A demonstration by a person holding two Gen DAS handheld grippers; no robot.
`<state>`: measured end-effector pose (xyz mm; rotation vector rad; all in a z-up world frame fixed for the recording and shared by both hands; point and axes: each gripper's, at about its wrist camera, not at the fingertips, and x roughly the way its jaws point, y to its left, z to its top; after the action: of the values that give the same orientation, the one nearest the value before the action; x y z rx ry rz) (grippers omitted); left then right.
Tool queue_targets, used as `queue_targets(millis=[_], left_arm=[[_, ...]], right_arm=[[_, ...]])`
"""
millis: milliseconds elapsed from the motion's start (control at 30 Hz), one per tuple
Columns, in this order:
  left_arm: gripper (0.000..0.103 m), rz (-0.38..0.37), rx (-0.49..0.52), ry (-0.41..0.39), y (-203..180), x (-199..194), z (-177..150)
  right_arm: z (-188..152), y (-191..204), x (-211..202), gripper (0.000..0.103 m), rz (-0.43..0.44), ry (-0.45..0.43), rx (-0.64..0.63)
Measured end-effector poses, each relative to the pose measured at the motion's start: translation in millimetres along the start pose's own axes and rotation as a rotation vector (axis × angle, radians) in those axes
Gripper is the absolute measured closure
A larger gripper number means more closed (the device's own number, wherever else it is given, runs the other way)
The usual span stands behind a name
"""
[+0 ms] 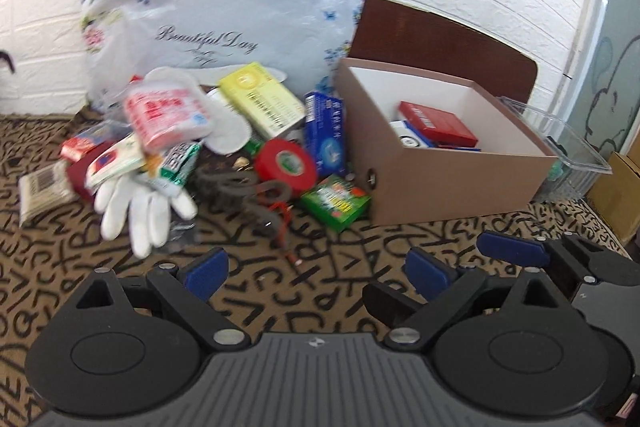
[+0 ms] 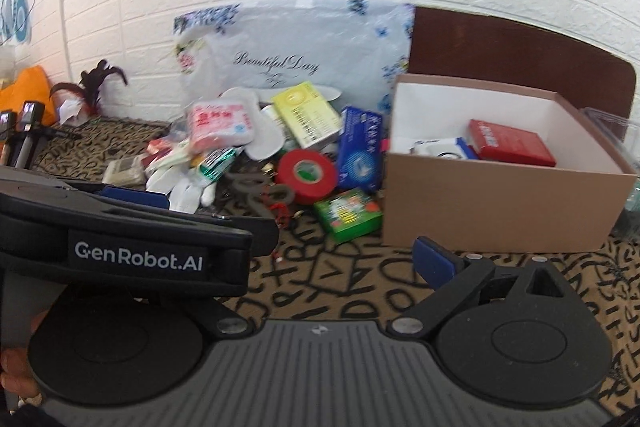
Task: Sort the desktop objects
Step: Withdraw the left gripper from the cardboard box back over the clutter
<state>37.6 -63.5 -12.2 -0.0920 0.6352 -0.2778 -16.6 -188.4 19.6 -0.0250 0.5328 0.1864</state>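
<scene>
A pile of small items lies on the patterned cloth: a red tape roll [image 1: 285, 167] [image 2: 306, 177], a green box [image 1: 335, 203] [image 2: 347, 213], a blue box [image 1: 325, 135], a yellow box [image 1: 262, 99], a pink packet [image 1: 168, 117] and a white glove [image 1: 140, 207]. To their right a brown cardboard box [image 1: 452, 187] [image 2: 500, 207] holds a red box [image 1: 438, 125] and some white and blue items. My left gripper [image 1: 318, 273] is open and holds nothing, short of the pile. My right gripper [image 2: 320, 267] is spread open beside it. The left gripper's casing [image 2: 136, 259] hides the right gripper's left finger.
A printed plastic bag [image 1: 208, 27] leans on the white brick wall behind the pile. A clear plastic container [image 1: 576, 147] sits right of the cardboard box, in front of a dark wooden board [image 1: 440, 35]. A hand [image 2: 16, 379] holds the left gripper.
</scene>
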Motion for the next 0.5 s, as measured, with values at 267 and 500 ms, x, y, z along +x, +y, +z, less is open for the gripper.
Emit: queue_targets(millis=[267,500], left_arm=[[0.005,0.046,-0.05,0.001,34,-11,-19],[0.005,0.053,-0.107,0.018,56,-11,-30]], right_arm=[[-10,37,11,0.005,0.045,0.054,-0.028],[-16,53,24,0.005,0.079,0.088,-0.036]])
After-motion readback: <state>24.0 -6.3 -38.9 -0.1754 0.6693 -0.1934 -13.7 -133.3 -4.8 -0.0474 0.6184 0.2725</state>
